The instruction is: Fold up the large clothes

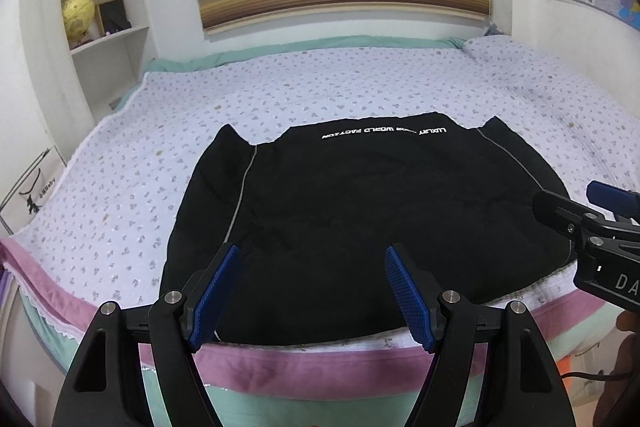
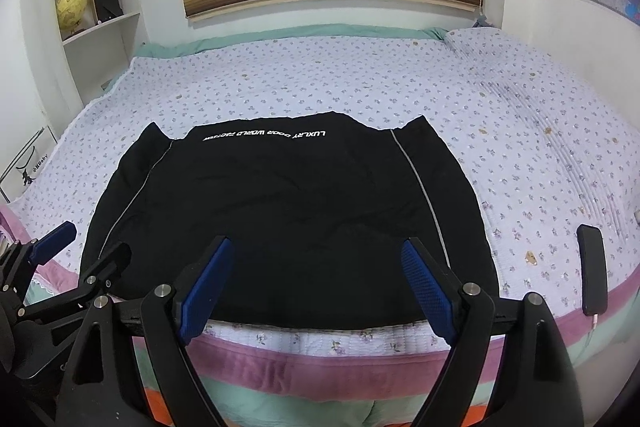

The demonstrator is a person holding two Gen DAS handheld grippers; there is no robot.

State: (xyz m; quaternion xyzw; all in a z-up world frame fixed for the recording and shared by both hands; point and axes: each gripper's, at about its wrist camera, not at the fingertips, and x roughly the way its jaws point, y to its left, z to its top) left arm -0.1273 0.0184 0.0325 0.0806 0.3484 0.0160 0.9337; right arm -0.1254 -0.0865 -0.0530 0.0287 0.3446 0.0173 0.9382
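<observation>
A: Checking position: where does the black garment (image 1: 360,211) lie?

B: Spread flat on the flowered bedspread (image 2: 520,131), near the front edge of the bed. It lies just ahead of both grippers.

A: Left gripper (image 1: 312,291) status?

B: Jaws wide apart, nothing between them; it hovers over the near hem.

A: Right gripper (image 2: 316,287) status?

B: Jaws spread wide, empty, also above the near hem.

A: Any readable text?

B: White lettering (image 2: 264,135) near the far edge, upside down, reads "LUXURY 2002 WORLD FACTION". A phone (image 2: 592,271) lies to the garment's right.
</observation>
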